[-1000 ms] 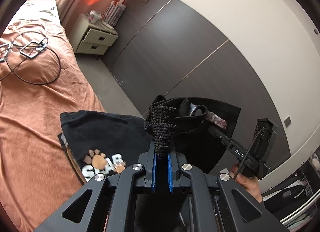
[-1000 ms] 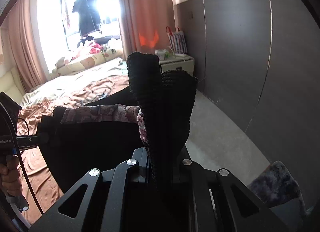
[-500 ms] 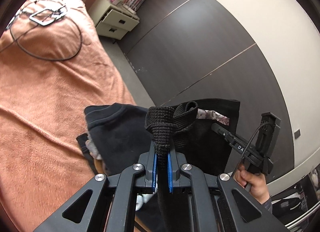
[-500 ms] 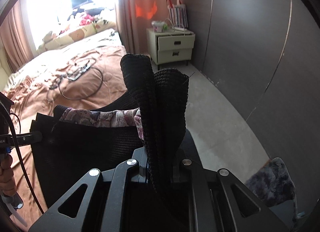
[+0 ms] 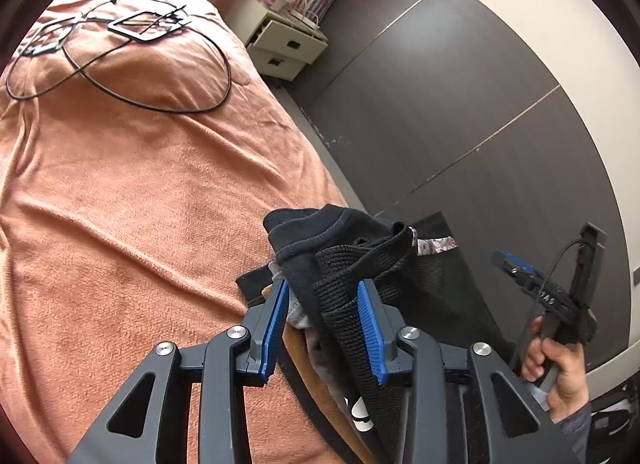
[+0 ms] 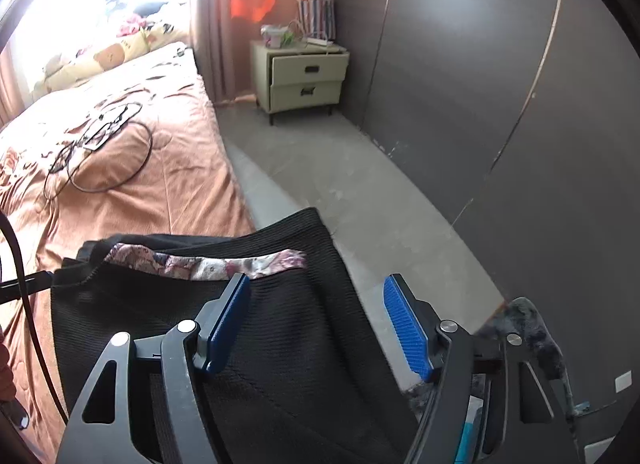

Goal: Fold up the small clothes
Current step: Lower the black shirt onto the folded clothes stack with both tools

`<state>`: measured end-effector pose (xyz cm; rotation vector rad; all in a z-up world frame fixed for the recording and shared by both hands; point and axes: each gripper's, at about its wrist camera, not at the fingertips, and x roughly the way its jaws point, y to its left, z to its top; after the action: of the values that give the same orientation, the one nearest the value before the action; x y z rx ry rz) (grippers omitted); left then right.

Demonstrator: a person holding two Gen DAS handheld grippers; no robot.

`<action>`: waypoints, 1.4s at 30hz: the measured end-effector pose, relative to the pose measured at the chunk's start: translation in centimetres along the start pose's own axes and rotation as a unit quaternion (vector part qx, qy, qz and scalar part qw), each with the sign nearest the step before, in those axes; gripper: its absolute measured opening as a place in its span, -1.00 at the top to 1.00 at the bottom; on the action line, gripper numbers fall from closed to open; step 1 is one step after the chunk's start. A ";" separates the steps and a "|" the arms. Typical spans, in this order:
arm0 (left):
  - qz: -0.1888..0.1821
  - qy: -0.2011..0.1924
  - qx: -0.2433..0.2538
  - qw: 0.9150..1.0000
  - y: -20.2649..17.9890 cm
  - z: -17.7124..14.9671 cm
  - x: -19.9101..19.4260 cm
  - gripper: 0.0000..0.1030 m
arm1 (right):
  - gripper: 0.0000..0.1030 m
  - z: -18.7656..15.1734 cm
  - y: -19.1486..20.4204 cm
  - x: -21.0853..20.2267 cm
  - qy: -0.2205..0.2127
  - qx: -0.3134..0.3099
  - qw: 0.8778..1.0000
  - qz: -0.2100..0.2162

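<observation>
A black knit garment point(image 5: 352, 304) with a floral lining strip point(image 6: 208, 264) lies on a pile of folded dark clothes point(image 5: 316, 232) at the bed's edge. My left gripper point(image 5: 322, 288) is just above that pile. Its jaws are opening, and a bunched fold of the knit stands loose between the blue pads, leaning on the right pad point(image 5: 370, 328). My right gripper point(image 6: 316, 304) hovers over the garment's flat black panel point(image 6: 304, 344), also opening, its pads far apart and touching nothing. In the left wrist view the right gripper point(image 5: 550, 252) shows at the right, held by a hand point(image 5: 560, 364).
An orange-brown blanket point(image 5: 120, 223) covers the bed, with a black cable and wire hangers point(image 5: 148, 23) farther up. A cream nightstand point(image 6: 304, 71) stands by the curtain. A strip of grey floor point(image 6: 340, 183) runs between the bed and dark wall panels point(image 6: 500, 83). A grey fuzzy rug point(image 6: 532, 328) lies near right.
Both grippers were shut on bunched corners of the knit garment. Both have sunk toward the pile and their jaws now stand apart. The garment has dropped from the right pads and lies spread.
</observation>
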<state>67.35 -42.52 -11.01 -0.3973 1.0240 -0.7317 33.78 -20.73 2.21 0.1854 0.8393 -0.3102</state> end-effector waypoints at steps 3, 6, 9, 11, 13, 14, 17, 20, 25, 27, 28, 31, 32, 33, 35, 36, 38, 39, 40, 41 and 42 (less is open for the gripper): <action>0.006 0.005 0.010 1.000 -0.2 -0.3 0.2 0.11 | -0.12 -2.5 -0.2 -0.9 -0.001 -0.001 1.000 0.025; 0.019 0.013 0.023 0.999 -0.6 -0.3 1.2 -0.02 | 0.42 -3.2 0.6 -0.1 0.038 -0.019 0.998 0.055; 0.035 0.018 0.034 0.999 -0.8 -0.4 2.3 -0.02 | 0.66 -3.6 0.5 1.0 0.066 -0.024 0.996 0.062; 0.036 0.021 0.033 0.999 -0.5 -0.2 3.2 -0.03 | 0.66 -3.5 0.6 2.2 0.077 -0.021 0.995 0.066; 0.042 0.022 0.031 0.998 -0.1 -0.1 3.8 -0.10 | 0.66 -2.6 0.7 3.7 0.092 -0.023 0.994 0.060; 0.045 0.020 0.029 0.998 0.1 0.0 4.0 -0.18 | 0.66 -2.3 0.6 4.4 0.098 -0.025 0.994 0.053; 0.052 0.012 0.028 0.998 0.7 0.1 4.3 -0.32 | 0.66 0.5 0.0 7.4 0.110 -0.033 0.993 0.022; 0.055 0.004 0.017 0.998 1.2 0.3 4.3 -0.32 | 0.66 1.4 -0.3 8.3 0.101 -0.026 0.994 -0.016; 0.062 0.004 0.018 0.998 0.9 0.3 3.6 -0.34 | 0.66 1.4 -2.0 4.8 0.080 -0.013 0.997 -0.003; 0.063 0.000 0.019 0.998 0.7 0.2 3.2 -0.33 | 0.66 0.1 -2.7 3.0 0.074 -0.008 0.997 0.018; 0.059 0.002 0.018 0.998 0.5 0.0 3.0 -0.33 | 0.65 -0.5 -3.3 1.7 0.071 -0.008 0.997 0.025; 0.057 0.008 0.018 0.998 -0.1 -0.8 2.4 -0.33 | 0.65 -2.7 -4.9 -0.8 0.072 -0.006 0.996 0.044; 0.057 0.010 0.017 0.998 -0.3 -1.0 2.3 -0.33 | 0.65 -3.2 -5.5 -1.3 0.074 -0.001 0.996 0.048; 0.055 0.010 0.016 0.998 -0.5 -1.3 2.0 -0.33 | 0.65 -3.8 -6.2 -2.1 0.074 0.005 0.996 0.050; 0.052 0.015 0.012 0.998 -1.0 -2.1 1.6 -0.33 | 0.63 -5.5 -7.7 -3.9 0.075 0.011 0.995 0.061; 0.053 0.018 0.013 0.998 -1.3 -2.5 1.4 -0.33 | 0.61 -6.2 -8.4 -5.0 0.075 0.009 0.995 0.065; 0.055 0.020 0.019 0.998 -2.1 -3.4 1.0 -0.33 | 0.59 -7.8 -9.7 -7.2 0.071 0.008 0.995 0.069; 0.055 0.020 0.021 0.998 -2.4 -3.7 0.8 -0.33 | 0.59 -8.4 -10.4 -8.1 0.069 0.011 0.995 0.073; 0.054 0.021 0.022 0.998 -2.8 -4.1 0.6 -0.33 | 0.59 -9.2 -11.2 -9.2 0.067 0.015 0.995 0.077; 0.053 0.024 0.023 0.998 -3.2 -4.5 0.5 -0.33 | 0.59 -9.9 -11.5 -9.9 0.065 0.016 0.995 0.080; 0.052 0.026 0.026 0.998 -3.7 -4.9 0.4 -0.33 | 0.59 -10.5 -11.9 -10.8 0.062 0.013 0.995 0.080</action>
<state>61.82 -45.23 -11.38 -0.2790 1.0634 -0.6777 15.61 -26.85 2.99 0.2979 0.9367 -0.1600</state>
